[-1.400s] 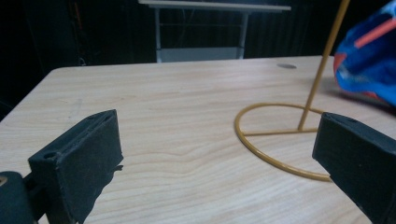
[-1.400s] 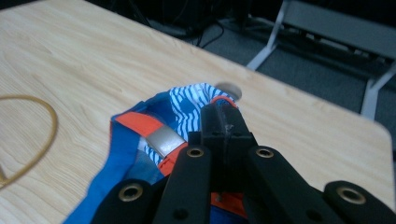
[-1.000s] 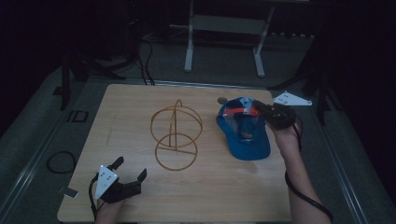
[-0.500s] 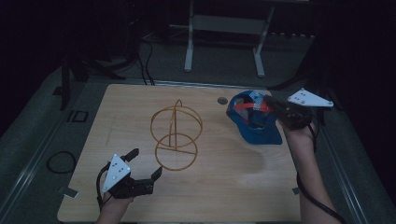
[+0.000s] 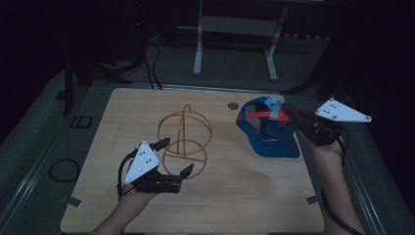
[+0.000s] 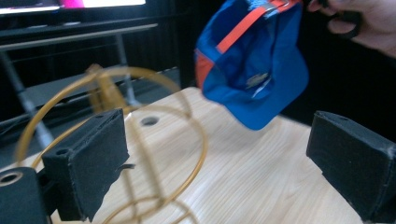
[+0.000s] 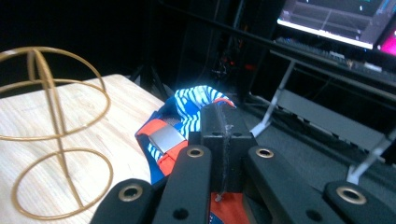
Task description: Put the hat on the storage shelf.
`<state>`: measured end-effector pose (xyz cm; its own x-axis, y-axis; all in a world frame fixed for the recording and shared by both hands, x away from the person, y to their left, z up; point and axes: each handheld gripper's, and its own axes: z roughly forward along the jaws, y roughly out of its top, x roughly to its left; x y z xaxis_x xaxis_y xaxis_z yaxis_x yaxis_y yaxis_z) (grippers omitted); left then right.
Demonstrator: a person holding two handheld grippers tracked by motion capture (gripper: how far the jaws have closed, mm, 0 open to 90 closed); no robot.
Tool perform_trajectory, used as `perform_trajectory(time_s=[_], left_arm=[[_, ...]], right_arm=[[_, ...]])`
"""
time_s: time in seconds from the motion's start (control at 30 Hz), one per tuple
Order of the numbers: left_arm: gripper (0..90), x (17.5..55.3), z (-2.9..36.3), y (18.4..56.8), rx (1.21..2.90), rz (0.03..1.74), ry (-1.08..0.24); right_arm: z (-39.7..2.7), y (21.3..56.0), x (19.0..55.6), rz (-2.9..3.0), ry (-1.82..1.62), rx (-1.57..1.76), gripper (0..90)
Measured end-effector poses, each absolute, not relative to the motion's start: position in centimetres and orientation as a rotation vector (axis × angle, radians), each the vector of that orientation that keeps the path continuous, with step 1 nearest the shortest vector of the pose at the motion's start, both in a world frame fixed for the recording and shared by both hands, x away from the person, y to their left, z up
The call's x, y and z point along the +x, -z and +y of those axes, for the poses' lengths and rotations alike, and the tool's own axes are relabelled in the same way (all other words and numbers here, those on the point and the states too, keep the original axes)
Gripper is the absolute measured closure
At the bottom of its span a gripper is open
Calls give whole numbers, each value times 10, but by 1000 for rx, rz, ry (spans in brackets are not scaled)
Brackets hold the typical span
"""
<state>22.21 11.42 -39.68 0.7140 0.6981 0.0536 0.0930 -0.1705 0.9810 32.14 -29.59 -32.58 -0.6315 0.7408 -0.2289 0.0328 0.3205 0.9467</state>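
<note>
One wooden worktop (image 5: 244,196) carries one gold wire stand (image 5: 184,135) at its middle. One blue cap (image 5: 268,128) hangs lifted over the right side, pinched in the right hand-held gripper (image 5: 289,112). The left hand-held gripper (image 5: 174,156) gapes wide beside the stand.

Left tongs (image 5: 176,157): black body, two chunky black foam-faced jaws, white triangular plate with small dark dots on top, black cable. Right tongs (image 7: 219,126): same black build, brass-ringed screw holes in the linkage arms, same dotted white plate. Forearms bare, no sleeves visible.
</note>
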Motion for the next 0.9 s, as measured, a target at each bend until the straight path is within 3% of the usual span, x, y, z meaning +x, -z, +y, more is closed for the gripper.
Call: perform_trajectory(time_s=[0.3,0.63,0.9], left_arm=[[66,244,81,373,1727,578,-576],[77,268,51,373,1764,596,-495],[146,280,35,368,1784,609,-495]], right_arm=[[-294,307,298,1933,-1372,607,900],[-290,289,275,1959,-1431,506,900],[-277,274,257,1987,-1443,408,900]])
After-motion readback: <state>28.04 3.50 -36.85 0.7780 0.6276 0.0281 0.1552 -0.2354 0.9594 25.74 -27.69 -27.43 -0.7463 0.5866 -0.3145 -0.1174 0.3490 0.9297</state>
